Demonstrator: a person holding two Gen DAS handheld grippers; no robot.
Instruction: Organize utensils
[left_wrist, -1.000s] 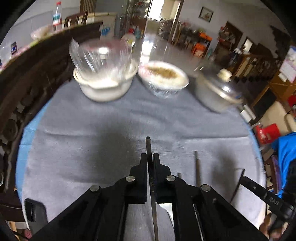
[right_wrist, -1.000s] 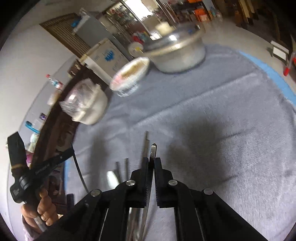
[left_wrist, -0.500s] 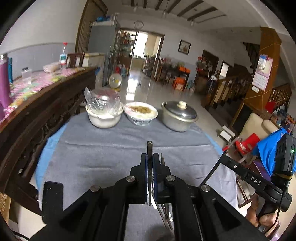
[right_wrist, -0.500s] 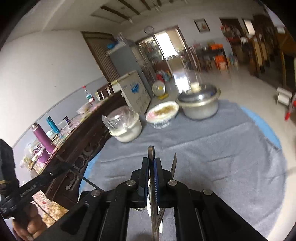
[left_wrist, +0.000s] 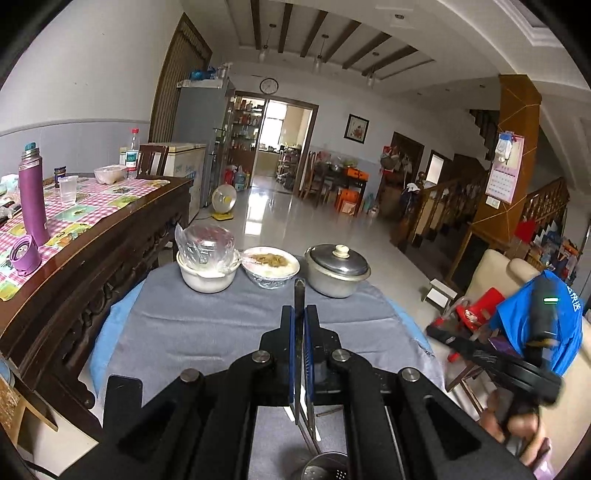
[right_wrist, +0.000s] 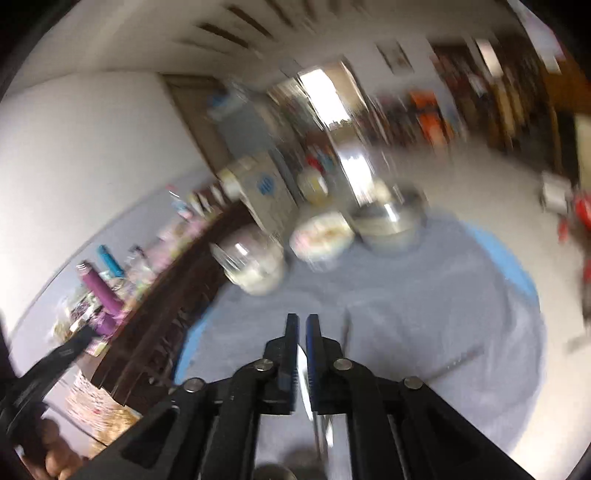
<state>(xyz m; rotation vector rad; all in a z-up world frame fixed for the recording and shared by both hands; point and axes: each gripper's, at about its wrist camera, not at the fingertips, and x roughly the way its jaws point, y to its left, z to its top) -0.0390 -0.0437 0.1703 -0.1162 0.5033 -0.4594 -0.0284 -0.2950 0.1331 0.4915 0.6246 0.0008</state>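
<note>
My left gripper is shut on a thin metal utensil handle, which sticks up past the fingertips above the grey cloth. Under it, at the bottom edge, is the rim of a perforated metal holder. The right wrist view is blurred. My right gripper has its jaws opening, with a narrow gap between them. A pale utensil shows low in that gap, and the pads do not seem to press on it. A round dark shape, probably the holder, lies below.
At the cloth's far edge stand a white bowl with plastic wrap, a bowl of food and a lidded metal pot. A dark wooden sideboard runs along the left. A hand holds the right tool.
Both grippers have risen off the cloth and tilted up, each lifting a utensil. The right jaws have parted, and its utensil no longer sticks up past the fingertips.
</note>
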